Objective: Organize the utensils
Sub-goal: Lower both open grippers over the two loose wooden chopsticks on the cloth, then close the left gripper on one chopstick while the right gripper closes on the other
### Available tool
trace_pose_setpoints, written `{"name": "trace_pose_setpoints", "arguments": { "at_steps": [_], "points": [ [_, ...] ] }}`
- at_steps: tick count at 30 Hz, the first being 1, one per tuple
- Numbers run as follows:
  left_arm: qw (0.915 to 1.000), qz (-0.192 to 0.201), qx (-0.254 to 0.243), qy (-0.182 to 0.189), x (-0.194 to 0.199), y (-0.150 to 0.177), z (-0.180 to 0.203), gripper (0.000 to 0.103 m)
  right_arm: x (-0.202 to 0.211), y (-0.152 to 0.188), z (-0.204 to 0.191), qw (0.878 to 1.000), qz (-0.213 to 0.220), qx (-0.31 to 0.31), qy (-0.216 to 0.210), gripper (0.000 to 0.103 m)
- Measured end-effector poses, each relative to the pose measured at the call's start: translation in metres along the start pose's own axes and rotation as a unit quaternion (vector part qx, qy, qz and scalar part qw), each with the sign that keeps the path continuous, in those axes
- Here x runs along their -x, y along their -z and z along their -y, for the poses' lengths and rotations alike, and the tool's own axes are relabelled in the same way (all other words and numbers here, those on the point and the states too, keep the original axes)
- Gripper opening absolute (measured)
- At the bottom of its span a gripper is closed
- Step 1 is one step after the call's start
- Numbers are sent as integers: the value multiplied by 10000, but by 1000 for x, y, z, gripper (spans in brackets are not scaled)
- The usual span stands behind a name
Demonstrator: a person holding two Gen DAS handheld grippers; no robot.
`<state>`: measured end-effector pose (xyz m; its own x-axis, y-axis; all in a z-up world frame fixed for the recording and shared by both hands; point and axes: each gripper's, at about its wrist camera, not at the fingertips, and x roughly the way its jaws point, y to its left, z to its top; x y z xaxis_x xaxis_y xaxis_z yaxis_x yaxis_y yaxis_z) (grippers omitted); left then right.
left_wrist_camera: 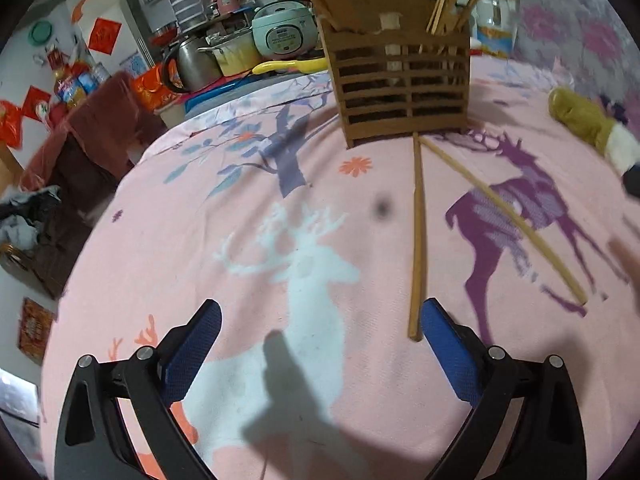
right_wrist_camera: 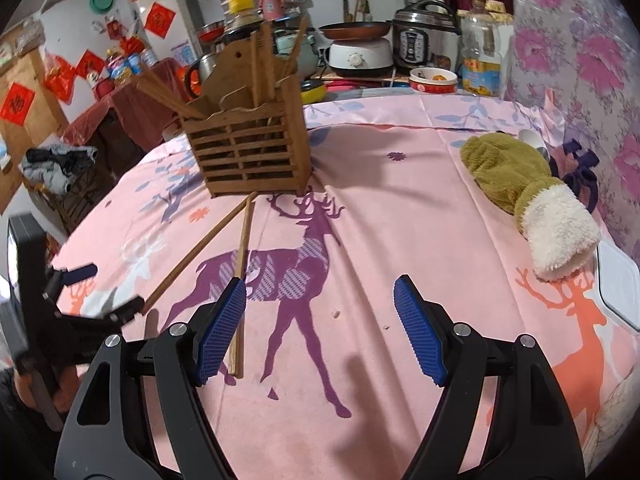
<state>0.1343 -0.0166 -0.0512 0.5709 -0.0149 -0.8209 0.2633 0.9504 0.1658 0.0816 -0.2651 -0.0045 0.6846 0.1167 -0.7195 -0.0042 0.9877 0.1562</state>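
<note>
Pink deer cloth (right_wrist_camera: 400, 208); plush mitten (right_wrist_camera: 520, 184) beside chopsticks (left_wrist_camera: 418, 236).

Red paper squares (right_wrist_camera: 158, 20) on the white cupboard and wall are showing a dark character, too blurred to read | rice cooker's panel label (left_wrist_camera: 285, 36) is staying illegible | oil bottle's yellow-blue label (right_wrist_camera: 480, 76) is carrying print too small to make out | no text readable anywhere.
</note>
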Motion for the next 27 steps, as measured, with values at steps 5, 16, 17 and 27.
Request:
{"name": "trace_pose_setpoints", "arguments": {
  "at_steps": [5, 16, 17, 27],
  "points": [
    [9994, 29, -348, 71, -1, 3, 20, 91, -7, 7, -11, 9996, -153, 228, -26, 75],
    [9952, -194, -61, 961, -7, 8, 13, 8, -5, 31, -20, 9978, -325, 571, -114, 74],
    [9951, -197, -50, 969, -6, 8, 13, 8, -4, 33, -21, 9976, -327, 594, -136, 74],
    [9946, -235, 165, 993, -10, 4, 5, 17, -16, 51, -55, 9891, -579, 1326, -278, 56]
  ]
}}
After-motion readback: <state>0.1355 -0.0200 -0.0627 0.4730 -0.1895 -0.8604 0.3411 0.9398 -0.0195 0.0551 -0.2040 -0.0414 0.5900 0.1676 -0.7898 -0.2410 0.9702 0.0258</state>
